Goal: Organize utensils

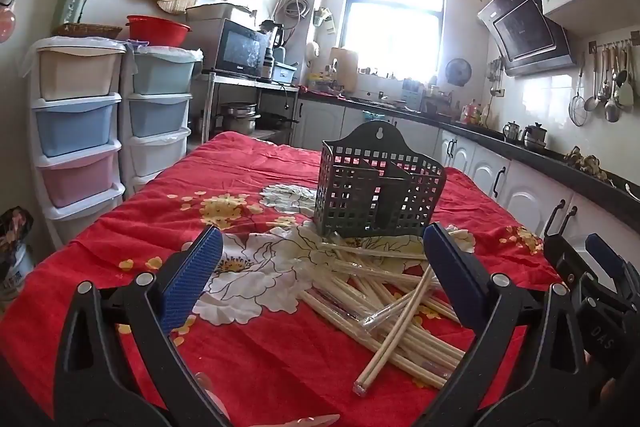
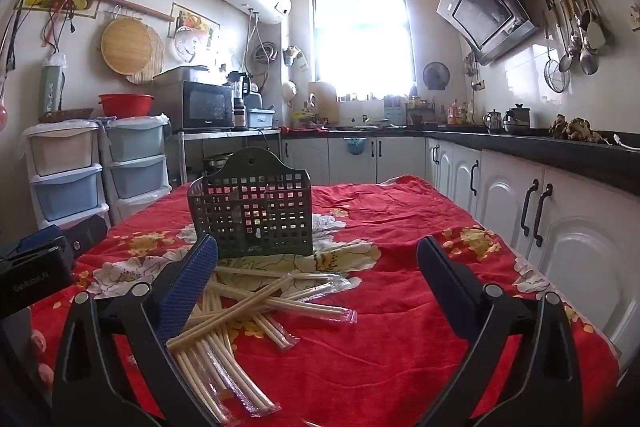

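A dark green slotted utensil holder (image 1: 376, 187) stands upright on the red flowered tablecloth (image 1: 248, 163); it also shows in the right wrist view (image 2: 252, 211). A loose pile of pale wooden chopsticks (image 1: 384, 303), some in clear wrappers, lies in front of it and shows in the right wrist view too (image 2: 248, 307). My left gripper (image 1: 324, 271) is open and empty, hovering just short of the pile. My right gripper (image 2: 318, 275) is open and empty, with the pile near its left finger. The right gripper also shows at the right edge of the left wrist view (image 1: 592, 279).
Stacked plastic drawers (image 1: 76, 123) stand left of the table. White cabinets under a dark counter (image 2: 560, 151) run along the right. The red cloth (image 2: 400, 235) lies bare to the right of the chopsticks.
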Motion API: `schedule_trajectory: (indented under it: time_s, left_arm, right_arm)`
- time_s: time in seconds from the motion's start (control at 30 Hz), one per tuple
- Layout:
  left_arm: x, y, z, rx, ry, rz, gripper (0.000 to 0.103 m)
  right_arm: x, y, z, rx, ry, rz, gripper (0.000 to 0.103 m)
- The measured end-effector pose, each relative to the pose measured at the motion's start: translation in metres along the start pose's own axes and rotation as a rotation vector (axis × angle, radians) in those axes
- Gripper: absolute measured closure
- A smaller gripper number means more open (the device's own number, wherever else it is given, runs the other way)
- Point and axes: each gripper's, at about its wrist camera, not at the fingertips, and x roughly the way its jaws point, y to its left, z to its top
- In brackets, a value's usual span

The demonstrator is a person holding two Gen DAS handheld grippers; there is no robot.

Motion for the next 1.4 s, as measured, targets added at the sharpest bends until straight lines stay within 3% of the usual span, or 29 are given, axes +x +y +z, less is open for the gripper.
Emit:
schedule_trajectory:
  time_s: [1.4]
  left_arm:
    - [-0.0001,-0.0037,-0.0003,-0.008,0.007,-0.002,0.010]
  right_arm:
    - [-0.0049,-0.0013,-0.0010,-0.005,-0.006,0.007,0.006]
